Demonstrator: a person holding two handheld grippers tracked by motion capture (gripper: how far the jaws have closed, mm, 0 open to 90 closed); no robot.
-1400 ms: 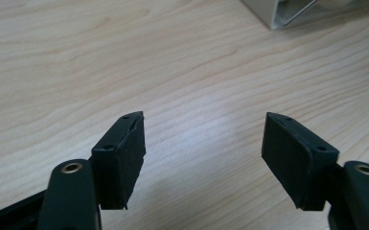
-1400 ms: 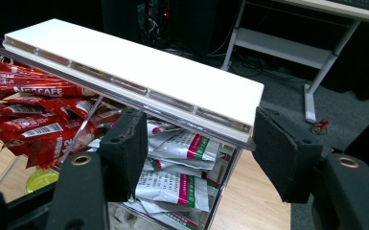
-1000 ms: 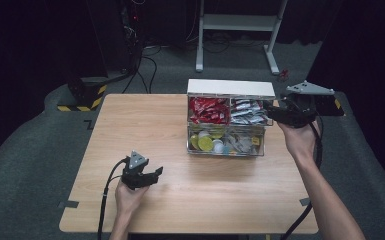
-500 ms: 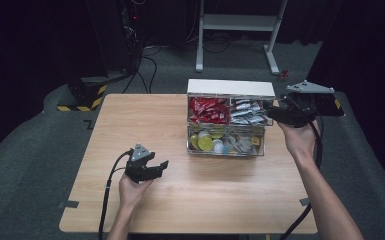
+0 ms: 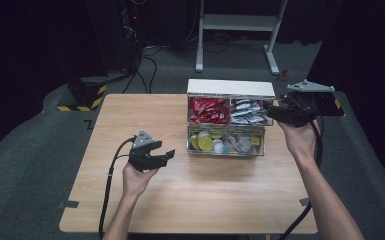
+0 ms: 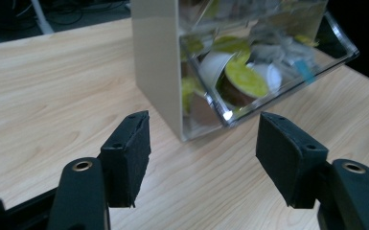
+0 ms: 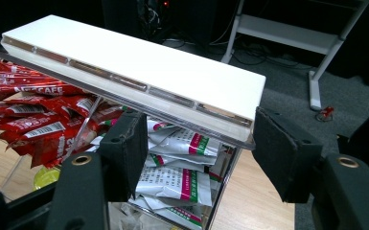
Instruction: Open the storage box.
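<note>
A clear drawer box with a white top [image 5: 230, 87] stands at the back right of the wooden table [image 5: 145, 120]. Its upper bins hold red sachets [image 5: 207, 110] and white sachets [image 5: 247, 111]; a lower bin holds yellow-lidded capsules [image 5: 206, 142]. My left gripper [image 5: 164, 157] hangs open and empty above the table, left of the box. In the left gripper view it [image 6: 201, 134] faces the box's lower corner [image 6: 158, 62] and the capsules [image 6: 247, 79]. My right gripper [image 5: 270, 114] stands open at the box's upper right corner. In the right gripper view its jaws [image 7: 199, 143] straddle that corner below the white top [image 7: 134, 62], over white sachets [image 7: 177, 184].
A white metal stand [image 5: 240, 25] and cables lie on the dark floor behind the table. A yellow-and-black striped base [image 5: 82, 95] sits off the table's far left corner. Bare wood spreads in front of and left of the box.
My left gripper has risen off the table and moved a little forward and right, toward the box. The right gripper and the box have stayed put.
</note>
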